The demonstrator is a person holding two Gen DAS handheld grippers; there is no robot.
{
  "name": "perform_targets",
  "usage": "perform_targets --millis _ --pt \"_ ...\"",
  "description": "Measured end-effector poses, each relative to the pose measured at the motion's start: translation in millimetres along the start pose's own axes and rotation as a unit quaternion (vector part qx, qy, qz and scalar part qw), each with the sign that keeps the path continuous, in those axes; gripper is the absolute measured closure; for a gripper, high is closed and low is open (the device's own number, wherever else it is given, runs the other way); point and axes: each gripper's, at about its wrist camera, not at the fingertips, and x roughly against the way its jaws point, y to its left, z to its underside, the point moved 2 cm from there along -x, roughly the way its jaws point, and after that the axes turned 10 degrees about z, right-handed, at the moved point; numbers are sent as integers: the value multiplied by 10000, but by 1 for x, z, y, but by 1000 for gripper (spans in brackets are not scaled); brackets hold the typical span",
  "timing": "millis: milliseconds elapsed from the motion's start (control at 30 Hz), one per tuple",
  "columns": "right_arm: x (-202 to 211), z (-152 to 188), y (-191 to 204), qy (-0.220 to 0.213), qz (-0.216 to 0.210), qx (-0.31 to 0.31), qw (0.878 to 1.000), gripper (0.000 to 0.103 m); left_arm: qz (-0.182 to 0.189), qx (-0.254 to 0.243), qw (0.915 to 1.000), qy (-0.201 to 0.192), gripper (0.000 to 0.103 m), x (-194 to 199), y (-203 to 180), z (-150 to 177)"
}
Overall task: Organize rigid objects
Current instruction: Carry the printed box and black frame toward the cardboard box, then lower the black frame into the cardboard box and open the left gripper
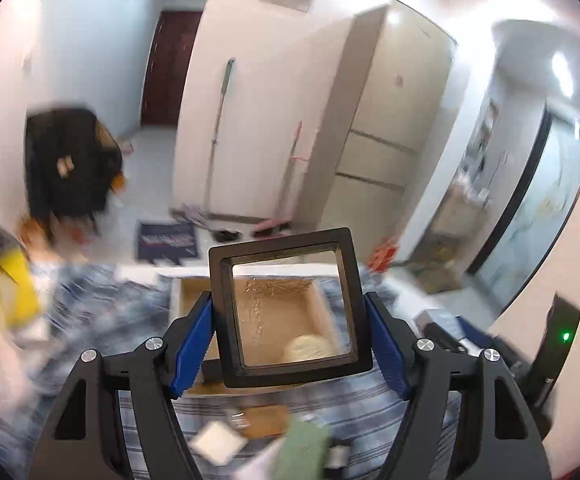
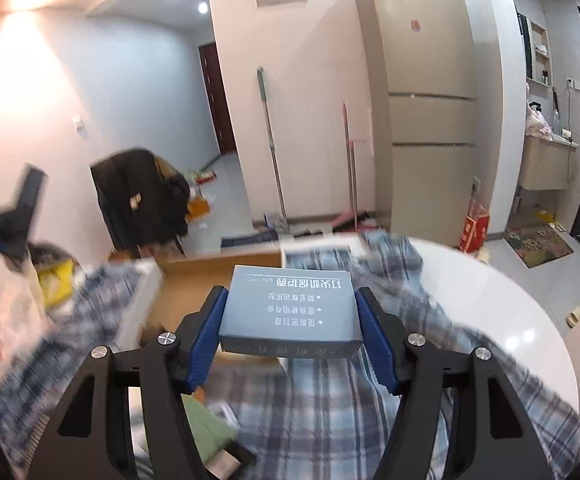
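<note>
The left gripper (image 1: 290,320) is clamping a black square frame case (image 1: 287,308) with a clear window, its blue pads (image 1: 193,344) pressing on the case's two side edges so that the case is sitting squarely between the jaws and standing up from them, tilted a little. Through the window and just beyond the case, an open cardboard box (image 1: 189,292) is showing on the blue plaid cloth (image 1: 330,404), with a round pale thing (image 1: 310,347) lying inside it. The right gripper (image 2: 290,320) is gripping a grey-blue box (image 2: 290,312) with white print, its pads bearing on both short sides, the box lying flat between the jaws, just this side of the cardboard box (image 2: 193,276) and above the plaid cloth (image 2: 330,400) covering the round white table (image 2: 502,300).
</note>
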Motion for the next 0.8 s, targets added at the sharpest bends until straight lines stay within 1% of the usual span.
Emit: perform_targets --millis 33,67,100,133,167,200,233,300,367,400,433,500,567,633,667,700,733,800 --pt "-2 -12 3 28 145 6 9999 40 -27 304 9995 -46 29 -3 10 -4" --pt "-6 -24 7 95 331 -56 9994 40 -124 292 9994 -106 29 -6 12 -7" --pt "-11 -36 11 101 375 -137 9992 40 -252 131 9994 -176 29 -9 12 -11" --pt "-16 -47 17 34 269 -163 9995 40 -444 -133 9987 -191 29 -14 10 -15" --pt "-20 -55 22 5 243 -169 9996 40 -627 -359 9973 -111 29 -22 9 -19" --pt "-27 -62 27 3 266 -225 9994 40 -709 -489 9963 21 29 -31 10 -22" --pt "-33 -67 31 -10 223 -324 9992 40 -657 -506 9965 142 29 -41 13 -26" --pt "-46 -70 35 53 46 -555 9984 40 -536 -462 9974 169 29 -51 21 -28" --pt "-57 -63 33 100 -35 -852 9963 40 -899 -391 9950 -198 29 -53 35 -24" --pt "-64 -58 34 79 -65 -957 9954 40 -1166 -456 9919 -216 29 -59 40 -22" --pt "-71 -50 37 87 -131 -909 9957 40 -1218 -563 9909 -97 29 -69 41 -19" --pt "-90 -33 40 193 -193 -819 9963 40 -1018 -769 9915 242 29 -94 45 -11" --pt "-109 -22 43 486 -224 -717 9960 40 -927 -870 9913 343 29 -111 50 1" --pt "-126 -14 40 751 -395 -776 9934 40 -930 -1002 9893 501 29 -133 54 12" --pt "-132 -11 40 846 -450 -767 9924 40 -998 -1027 9885 486 29 -142 58 17" --pt "-137 -9 40 944 -485 -710 9918 40 -1175 -1065 9865 417 29 -152 63 24" --pt "-140 -6 40 1008 -508 -676 9913 40 -1343 -1147 9831 477 29 -165 68 29" --pt "-143 -4 38 1038 -505 -687 9909 40 -1486 -1290 9777 734 29 -182 78 40"
